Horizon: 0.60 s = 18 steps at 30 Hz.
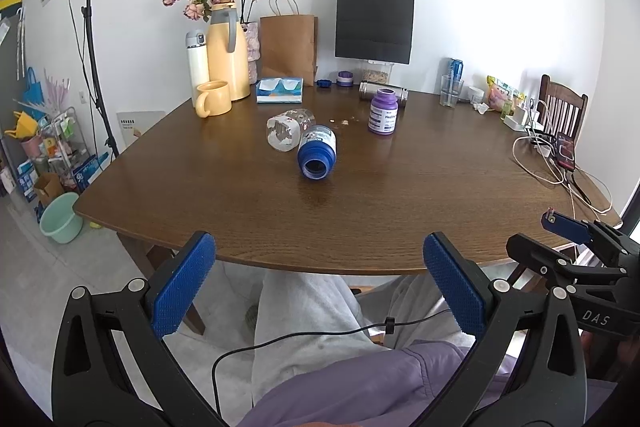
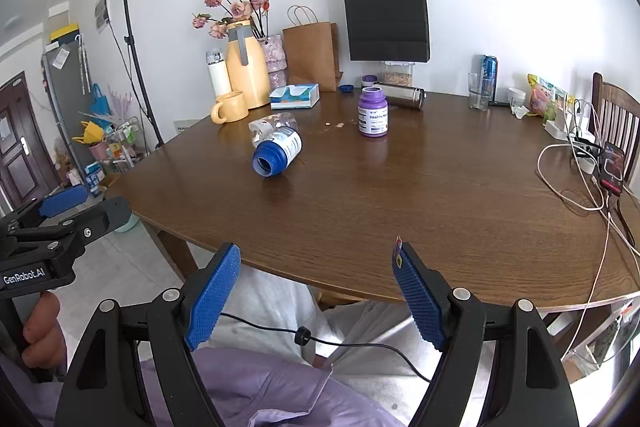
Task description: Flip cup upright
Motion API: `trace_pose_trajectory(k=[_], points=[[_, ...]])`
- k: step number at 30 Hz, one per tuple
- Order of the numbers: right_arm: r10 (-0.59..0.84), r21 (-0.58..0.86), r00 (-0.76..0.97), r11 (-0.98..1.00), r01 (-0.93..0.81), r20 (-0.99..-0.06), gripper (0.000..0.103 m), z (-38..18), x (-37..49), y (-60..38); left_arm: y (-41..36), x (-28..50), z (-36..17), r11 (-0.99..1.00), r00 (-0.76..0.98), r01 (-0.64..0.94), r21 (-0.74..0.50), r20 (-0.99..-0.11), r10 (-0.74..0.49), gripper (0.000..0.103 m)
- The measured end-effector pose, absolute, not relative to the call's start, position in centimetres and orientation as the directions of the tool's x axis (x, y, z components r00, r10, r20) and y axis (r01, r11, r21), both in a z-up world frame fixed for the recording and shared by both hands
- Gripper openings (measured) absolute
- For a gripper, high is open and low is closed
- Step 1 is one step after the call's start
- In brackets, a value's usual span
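A blue-and-white container [image 1: 317, 153] [image 2: 276, 151] lies on its side mid-table, its open blue mouth facing me. Behind it and touching it, a clear plastic cup [image 1: 289, 129] [image 2: 272, 127] also lies tipped over. My left gripper [image 1: 318, 247] is open and empty, held over my lap just short of the table's near edge. My right gripper [image 2: 316, 255] is open and empty as well, level with the left one and to its right. Both are well back from the fallen containers.
A wooden table [image 1: 240, 195] carries an upright purple bottle [image 1: 383, 117], a yellow mug [image 1: 213, 99], a yellow jug [image 1: 226, 55], a tissue box [image 1: 279, 91], paper bags, a glass [image 1: 451, 91] and, at the right, cables with a phone [image 1: 565, 151]. A light stand [image 1: 90, 27] stands at the left.
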State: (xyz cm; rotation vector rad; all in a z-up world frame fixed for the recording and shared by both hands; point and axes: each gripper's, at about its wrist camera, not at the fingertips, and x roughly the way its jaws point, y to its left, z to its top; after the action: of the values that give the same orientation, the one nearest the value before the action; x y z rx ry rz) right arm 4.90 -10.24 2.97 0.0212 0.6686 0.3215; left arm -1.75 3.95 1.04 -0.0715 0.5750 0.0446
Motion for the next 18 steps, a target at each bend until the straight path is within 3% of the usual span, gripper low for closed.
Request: trace_pose_trajectory(k=[18], points=[[0.301,0.122,0.734,0.95,-0.287,-0.609,0.083,2.92,5.1,-10.39,4.24,-1.76,1.12,0.997,0.837,-0.062,-0.05,-0.546,0.025,0.103]])
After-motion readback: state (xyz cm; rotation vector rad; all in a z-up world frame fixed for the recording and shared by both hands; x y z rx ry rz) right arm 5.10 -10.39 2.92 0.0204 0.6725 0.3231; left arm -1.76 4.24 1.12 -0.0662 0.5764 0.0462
